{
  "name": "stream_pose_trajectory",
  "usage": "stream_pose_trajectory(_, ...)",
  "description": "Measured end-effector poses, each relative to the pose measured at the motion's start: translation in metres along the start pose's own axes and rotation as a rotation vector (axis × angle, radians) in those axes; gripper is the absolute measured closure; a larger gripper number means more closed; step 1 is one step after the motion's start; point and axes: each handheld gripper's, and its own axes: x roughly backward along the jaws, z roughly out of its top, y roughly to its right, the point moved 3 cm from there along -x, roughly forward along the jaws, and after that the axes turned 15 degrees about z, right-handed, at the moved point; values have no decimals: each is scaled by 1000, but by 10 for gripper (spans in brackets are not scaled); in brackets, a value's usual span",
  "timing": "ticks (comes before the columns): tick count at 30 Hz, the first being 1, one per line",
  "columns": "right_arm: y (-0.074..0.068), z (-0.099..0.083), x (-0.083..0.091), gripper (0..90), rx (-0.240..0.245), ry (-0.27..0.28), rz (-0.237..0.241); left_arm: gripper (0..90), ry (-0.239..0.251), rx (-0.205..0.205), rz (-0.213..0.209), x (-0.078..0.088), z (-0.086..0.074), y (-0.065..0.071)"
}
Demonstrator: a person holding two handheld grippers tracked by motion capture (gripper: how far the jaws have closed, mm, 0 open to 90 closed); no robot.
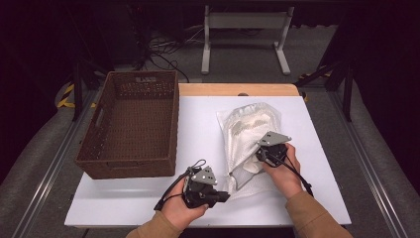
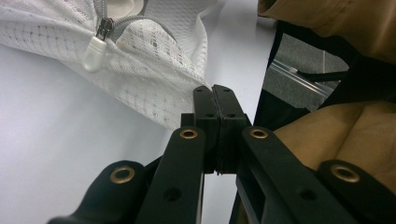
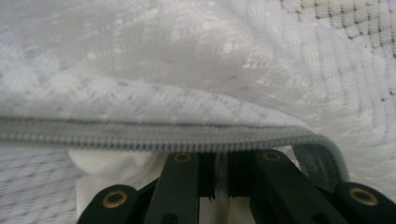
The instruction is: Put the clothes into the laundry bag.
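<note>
1. Mesh laundry bag [image 1: 250, 144] lies on the white worktop [image 1: 198, 148], right of the wicker basket [image 1: 131, 124], its zipper [image 3: 154, 139] partly open.
2. Your left tongs [image 2: 215, 100] are together on the bag's near corner, likely pinning it so it can't slide.
3. Your right tongs [image 3: 223, 179] sit at the zipper edge, nearly together on white cloth inside the opening; what they clamp, I cannot tell.
4. Both hands rest low, wrists angled inward.
</note>
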Motion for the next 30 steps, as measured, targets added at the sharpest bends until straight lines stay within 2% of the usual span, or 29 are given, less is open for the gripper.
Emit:
stream_pose_trajectory(5,5,0,-4,841,-9,6,-14,899,5,-2,5,0,0,-1)
stream_pose_trajectory(8,11,-1,-7,841,-5,7,-42,899,5,1,8,1,0,-1)
stream_pose_trajectory(13,9,-2,-5,813,-35,13,-37,898,14,7,13,2,-1,-5)
stream_pose_trajectory(23,-5,-4,10,684,-42,13,11,892,8,29,19,1,-2,-11)
stream_pose_trajectory(30,-16,-5,25,584,-59,43,53,890,8,42,13,1,-3,-14)
